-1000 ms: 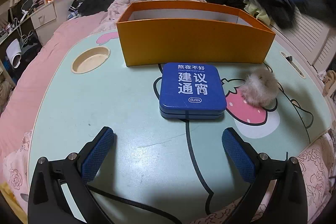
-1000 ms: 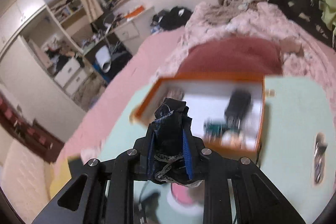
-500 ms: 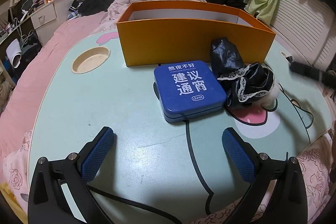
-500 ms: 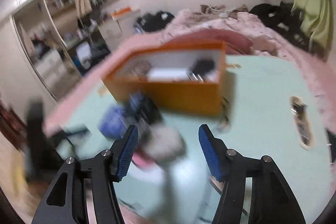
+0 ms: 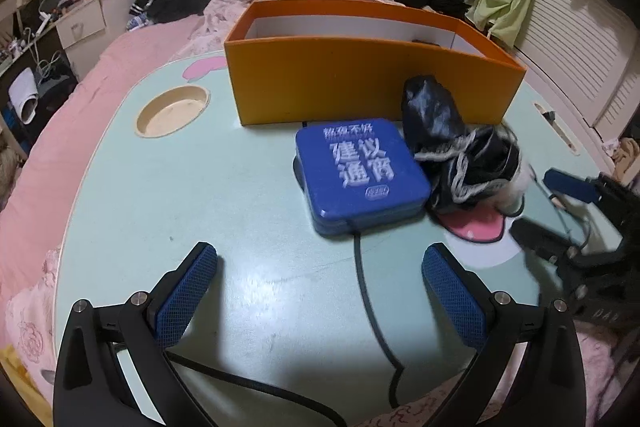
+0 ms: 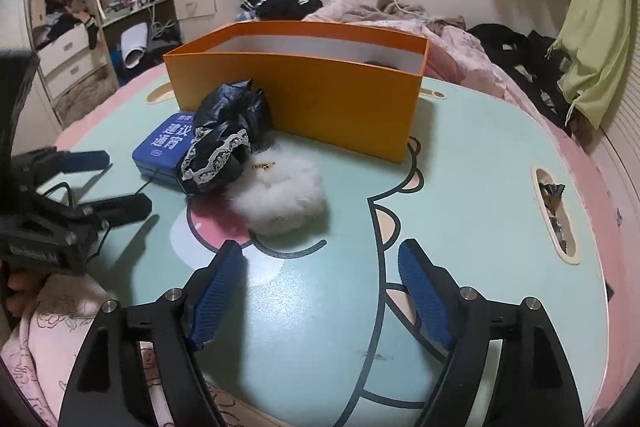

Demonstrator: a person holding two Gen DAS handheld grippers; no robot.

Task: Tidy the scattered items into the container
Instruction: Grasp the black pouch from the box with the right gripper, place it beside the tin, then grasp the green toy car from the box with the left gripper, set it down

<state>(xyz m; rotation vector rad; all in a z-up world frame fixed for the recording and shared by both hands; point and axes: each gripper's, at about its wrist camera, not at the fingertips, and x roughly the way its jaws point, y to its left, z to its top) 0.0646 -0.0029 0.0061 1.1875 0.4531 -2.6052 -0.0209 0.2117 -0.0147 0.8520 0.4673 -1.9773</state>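
So the right gripper [image 6: 320, 303] sits low over the near edge of the lap table [image 6: 480, 187], and the white fluffy pouch [image 6: 282, 195] lies straight ahead of it, a touch to its left, near but not yet between the fingers. Its jaws have just been opening and nothing is between them, only bare tabletop. The pouch is a squashed oval whose long axis runs roughly across the gripper's line, so a straight push forward would bracket its short side, I reckon.

The left gripper [image 5: 320, 299] also stands spread wide and empty over its own near edge, aimed at the blue tin [image 5: 360, 175]. In its view the pouch is mostly hidden behind the black lace-trimmed garment [image 5: 460, 155], so the right hand is the nearer and better placed one for the pouch.

The pouch itself looks like soft white fur with a small gold label on top. It sits on the pink strawberry print, touching the black garment on its far left side, and that garment slumps against the front wall of the orange box [image 6: 340, 99] and partly over the tin. Being that fluffy, it probably squashes a lot before the pads really bite, and the lace trim could get dragged along.

All three things are still outside the box, just in front of its long wall.
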